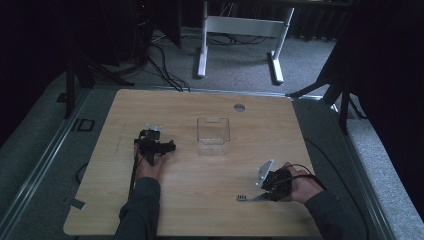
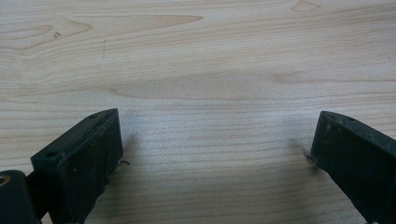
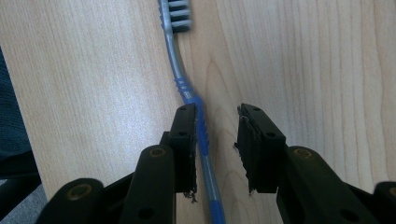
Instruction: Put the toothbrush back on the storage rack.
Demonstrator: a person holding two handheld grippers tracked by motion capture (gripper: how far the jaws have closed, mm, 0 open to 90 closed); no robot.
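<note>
I see the toothbrush point(image 1: 248, 198) lying on the table point(image 1: 210, 210) near right, and the clear container point(image 1: 213, 136) stands farther off at centre.

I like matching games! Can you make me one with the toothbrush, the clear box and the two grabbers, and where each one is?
Things:
1. toothbrush
2. clear box
3. left gripper
4. right gripper

Places or states:
A. in the middle of the table, empty
B. jaws wide over bare wood
C. lying flat near the front edge
D. jaws astride a blue handle

Pairs: 1-C, 2-A, 3-B, 4-D
</note>
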